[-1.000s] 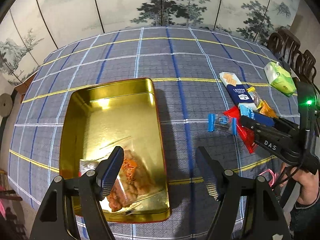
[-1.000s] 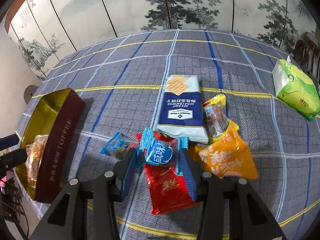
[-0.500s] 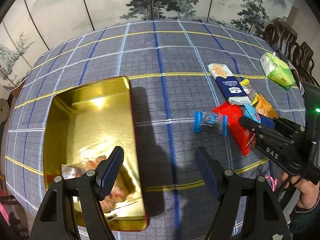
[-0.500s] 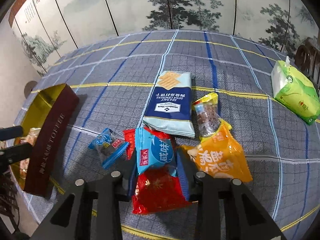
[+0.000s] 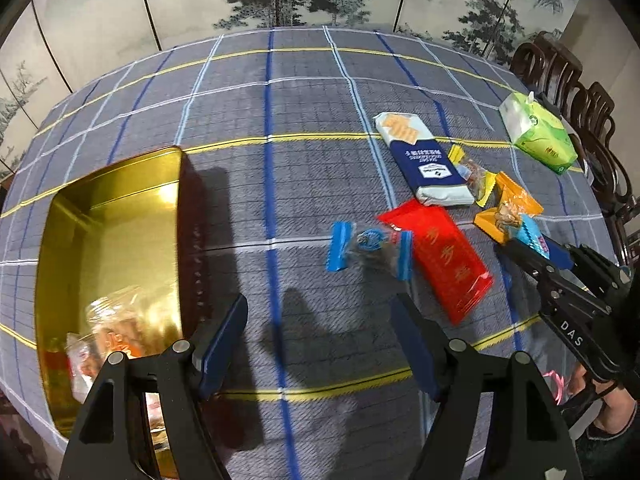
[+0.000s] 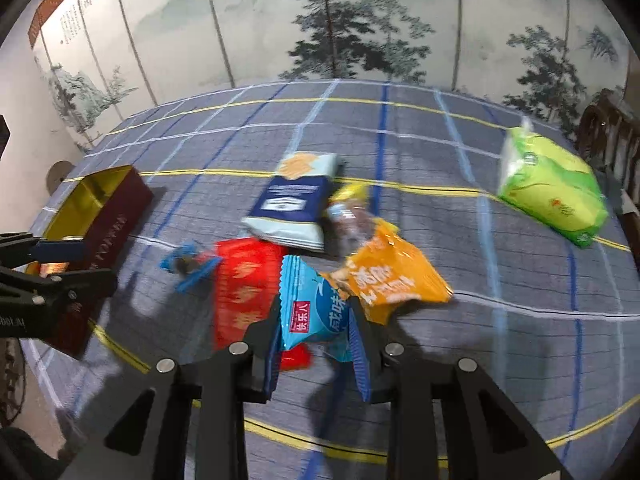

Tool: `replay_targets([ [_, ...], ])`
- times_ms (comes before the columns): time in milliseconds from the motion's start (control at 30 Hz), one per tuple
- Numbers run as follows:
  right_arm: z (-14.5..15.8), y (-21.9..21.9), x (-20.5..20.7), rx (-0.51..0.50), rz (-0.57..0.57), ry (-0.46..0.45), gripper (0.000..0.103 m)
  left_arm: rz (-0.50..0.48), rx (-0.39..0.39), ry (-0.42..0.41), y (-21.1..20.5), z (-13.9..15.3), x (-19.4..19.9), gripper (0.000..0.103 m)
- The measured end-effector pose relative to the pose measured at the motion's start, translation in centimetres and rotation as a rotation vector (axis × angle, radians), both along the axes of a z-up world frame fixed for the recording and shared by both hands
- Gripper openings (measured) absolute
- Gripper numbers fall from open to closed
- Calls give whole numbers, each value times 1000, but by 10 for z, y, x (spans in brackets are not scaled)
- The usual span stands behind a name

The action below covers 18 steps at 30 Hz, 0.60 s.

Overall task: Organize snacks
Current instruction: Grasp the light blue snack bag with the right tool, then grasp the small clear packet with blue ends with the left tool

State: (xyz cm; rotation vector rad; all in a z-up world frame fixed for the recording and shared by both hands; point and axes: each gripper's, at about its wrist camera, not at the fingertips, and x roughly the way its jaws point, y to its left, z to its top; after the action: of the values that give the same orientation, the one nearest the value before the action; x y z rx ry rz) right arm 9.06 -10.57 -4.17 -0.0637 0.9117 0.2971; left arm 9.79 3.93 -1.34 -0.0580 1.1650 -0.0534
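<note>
My right gripper [image 6: 314,304] is closing its jaws on a light-blue snack packet [image 6: 316,312], and the pads press its sides. It hangs above a red packet [image 6: 244,288] and beside an orange packet [image 6: 392,276]. From the left wrist view the right gripper [image 5: 532,248] comes in at the right with the light-blue packet [image 5: 532,236]. My left gripper [image 5: 318,304] stands open and empty over the cloth, just right of the gold tin [image 5: 176,200]. A clear snack bag [image 5: 116,332] lies in the tin. A small blue-ended candy [image 5: 370,250] lies ahead of the left gripper.
A blue and white cracker pack [image 5: 424,160], a yellow-ended candy [image 6: 348,216] and a green tissue pack [image 5: 536,136] lie further back on the checked tablecloth. Dark wooden chairs [image 5: 560,76] stand at the right edge. A painted screen closes the far side.
The right gripper shut on the light-blue packet and lifted it off the red packet. The left gripper moved right, away from the tin, staying open.
</note>
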Motion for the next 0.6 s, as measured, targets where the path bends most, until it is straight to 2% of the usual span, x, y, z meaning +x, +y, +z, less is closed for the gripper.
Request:
replay_targets([
  [367, -21, -63, 14, -22, -172, 8, 29, -61, -34, -24, -14, -2, 20, 76],
  [600, -26, -68, 16, -24, -175, -24, 29, -59, -18, -20, -22, -9, 31, 76],
])
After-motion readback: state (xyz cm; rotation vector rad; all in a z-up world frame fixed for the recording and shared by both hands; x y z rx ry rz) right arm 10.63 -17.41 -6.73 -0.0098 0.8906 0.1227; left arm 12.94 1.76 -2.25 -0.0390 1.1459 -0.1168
